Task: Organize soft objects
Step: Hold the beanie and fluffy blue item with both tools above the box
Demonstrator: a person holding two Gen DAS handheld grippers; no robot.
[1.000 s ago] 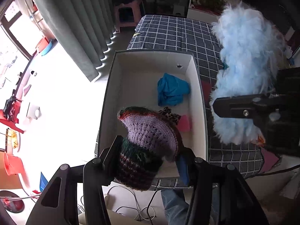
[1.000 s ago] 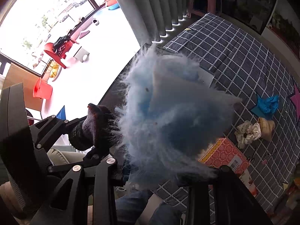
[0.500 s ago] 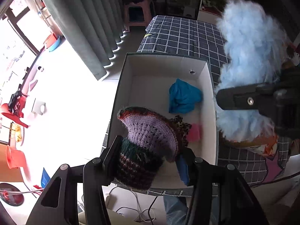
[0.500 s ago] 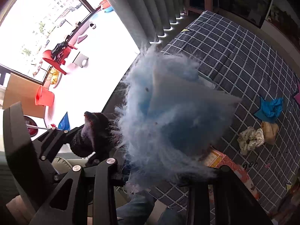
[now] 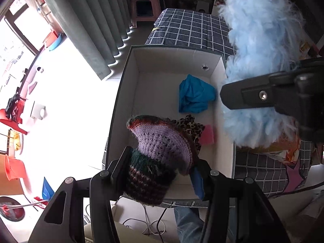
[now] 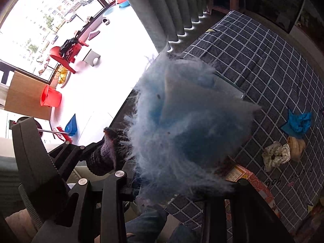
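My left gripper (image 5: 162, 168) is shut on a knitted hat (image 5: 160, 151), purple with dark striped brim, held over the near end of a white-lined box (image 5: 129, 93). In the box lie a blue cloth (image 5: 194, 97), a leopard-print piece (image 5: 192, 127) and a pink item (image 5: 207, 135). My right gripper (image 6: 180, 182) is shut on a fluffy light-blue object (image 6: 188, 127), which hangs beside the box's right wall in the left wrist view (image 5: 261, 60). The knitted hat also shows in the right wrist view (image 6: 107, 154).
The box stands on a table with a dark checked cloth (image 6: 263, 50). On it lie a blue cloth (image 6: 299, 121), a white dotted scrunchie (image 6: 275, 156), a tan item (image 6: 296, 145) and a red printed carton (image 6: 251, 182). A curtain (image 5: 85, 20) hangs to the left.
Both grippers have shifted left relative to the box, which now sits further right in the left wrist view. The fluffy object has come closer to the box's right wall. Both grips are unchanged.
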